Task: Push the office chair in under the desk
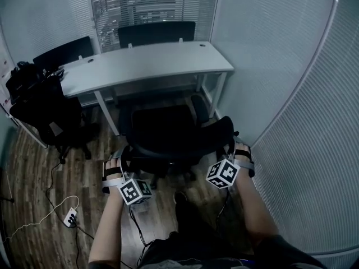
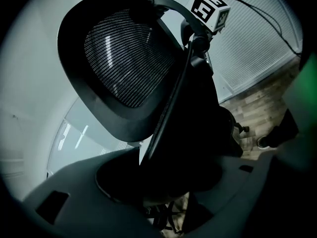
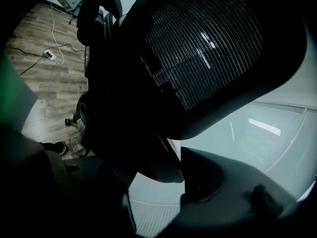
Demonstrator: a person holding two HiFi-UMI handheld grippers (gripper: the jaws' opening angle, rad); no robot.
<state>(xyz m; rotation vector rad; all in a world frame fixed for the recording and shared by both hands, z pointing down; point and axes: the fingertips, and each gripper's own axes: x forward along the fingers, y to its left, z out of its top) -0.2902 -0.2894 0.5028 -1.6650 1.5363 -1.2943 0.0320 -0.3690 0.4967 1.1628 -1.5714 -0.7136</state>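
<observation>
Left gripper (image 1: 122, 154) and right gripper (image 1: 230, 148) clamp the stiff chair (image 1: 168, 130) back's edges, mid-frame; it looks heavy but probably free-rolling.

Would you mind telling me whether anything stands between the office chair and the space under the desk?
Nothing visible does. The office chair faces the opening between the legs of the desk, and that dim gap shows nothing in it. A second chair stands on the desk's far side.

I log a wood-plank floor (image 1: 33, 170) carrying a white desk (image 1: 146, 63), a black office chair (image 1: 168, 133), a second chair (image 1: 45, 114), a power strip (image 1: 70, 217) and a cable (image 1: 39, 221).
</observation>
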